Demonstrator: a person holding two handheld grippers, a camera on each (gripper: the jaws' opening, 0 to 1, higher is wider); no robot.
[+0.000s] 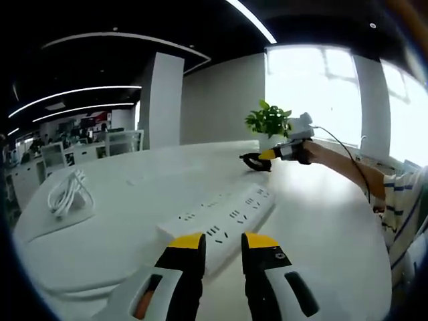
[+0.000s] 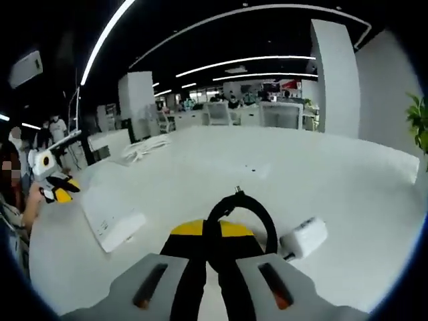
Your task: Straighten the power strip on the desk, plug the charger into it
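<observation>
My left gripper (image 1: 223, 242) has its jaws apart with a clear gap between the yellow tips, gripping nothing; they hover just short of the near end of the white power strip (image 1: 221, 217), and I cannot tell whether they touch it. The strip runs away from these jaws, slanting up to their right across the white desk (image 1: 321, 221). Beyond its far end I see my right gripper (image 1: 257, 160) over the desk, with a potted plant (image 1: 269, 122) just behind it. Far off to the left of the left jaws lies one coil of white cable (image 1: 67, 192).

In the right gripper view, my right gripper (image 2: 209, 231) has its jaws together, pinched on a loop of black cable (image 2: 237, 208) that arches just ahead of the tips. The white charger (image 2: 304, 237) lies on the desk just right of these jaws. The power strip (image 2: 110, 212) sits to their left, with the left gripper (image 2: 57, 189) beyond it.

I count one power strip, one charger, one plant, two grippers.
</observation>
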